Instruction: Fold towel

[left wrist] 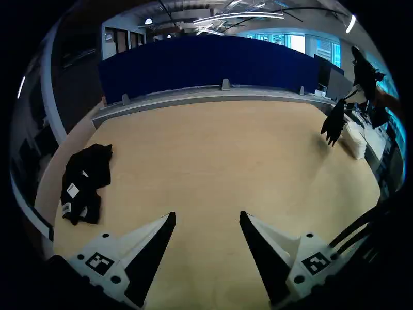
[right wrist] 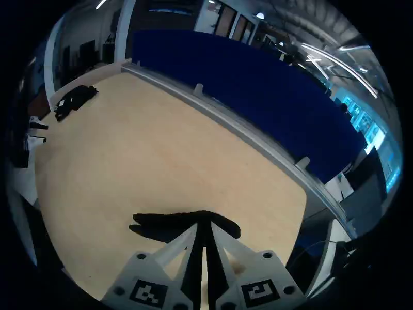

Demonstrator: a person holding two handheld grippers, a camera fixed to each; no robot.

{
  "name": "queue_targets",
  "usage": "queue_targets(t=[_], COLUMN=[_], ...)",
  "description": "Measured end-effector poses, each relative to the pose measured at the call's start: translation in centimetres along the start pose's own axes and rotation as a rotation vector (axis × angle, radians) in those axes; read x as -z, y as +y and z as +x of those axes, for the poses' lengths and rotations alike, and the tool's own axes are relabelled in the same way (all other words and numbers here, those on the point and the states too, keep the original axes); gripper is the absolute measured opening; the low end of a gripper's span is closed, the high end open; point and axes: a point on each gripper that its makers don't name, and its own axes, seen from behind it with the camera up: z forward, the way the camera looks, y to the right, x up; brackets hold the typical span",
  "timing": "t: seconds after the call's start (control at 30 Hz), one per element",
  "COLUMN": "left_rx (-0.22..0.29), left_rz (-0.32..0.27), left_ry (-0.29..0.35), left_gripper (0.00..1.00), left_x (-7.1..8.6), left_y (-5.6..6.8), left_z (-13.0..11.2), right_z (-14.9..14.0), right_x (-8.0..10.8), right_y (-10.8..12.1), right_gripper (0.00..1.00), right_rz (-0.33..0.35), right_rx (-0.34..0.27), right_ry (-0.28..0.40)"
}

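My right fingers (right wrist: 205, 227) are pinched together on the black towel (right wrist: 160, 225), holding it near the tabletop's (right wrist: 129, 155) far right edge. My left fingers (left wrist: 206, 222) are spread wide with nothing between them, above broad open wood. A black pile (left wrist: 85, 181) lies by the left edge.

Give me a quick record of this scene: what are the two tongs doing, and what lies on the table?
Left tongs: open, above the bare wooden table
Right tongs: shut on a black towel, pinched at the tips
Other cloth: dark pile near the table's edge, apart from both tongs
Backdrop: blue partition behind the table
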Motion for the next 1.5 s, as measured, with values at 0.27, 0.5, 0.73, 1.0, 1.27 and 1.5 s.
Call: queue_targets(t=[0.27,0.5,0.73,1.0,1.27,1.5], left_rx=[0.004,0.009,0.009,0.017,0.018,0.018], left_rz=[0.01,0.014,0.018,0.023,0.03,0.035], left_ry=[-0.002,0.0,0.0,0.001,0.0,-0.002], left_gripper=[0.91,0.92,0.92,0.92,0.92,0.92], left_x=[0.2,0.3,0.3,0.5,0.7,0.7], left_y=[-0.3,-0.1,0.2,0.2,-0.3,-0.5], left_z=[-0.1,0.1,0.0,-0.1,-0.2,-0.3], right_z=[0.2,0.7,1.1,1.9,2.6,2.2], right_x=[-0.7,-1.5,-2.1,-2.9,-3.6,-4.0], right_y=[0.5,0.8,0.7,0.2,-0.1,-0.5], right_gripper=[0.03,0.03,0.03,0.03,0.03,0.03], right_rz=[-0.006,-0.01,-0.006,0.003,0.007,0.014], right_rx=[-0.003,-0.003,-0.006,-0.007,-0.002,-0.009], right_ry=[0.0,0.001,0.006,0.012,0.018,0.015])
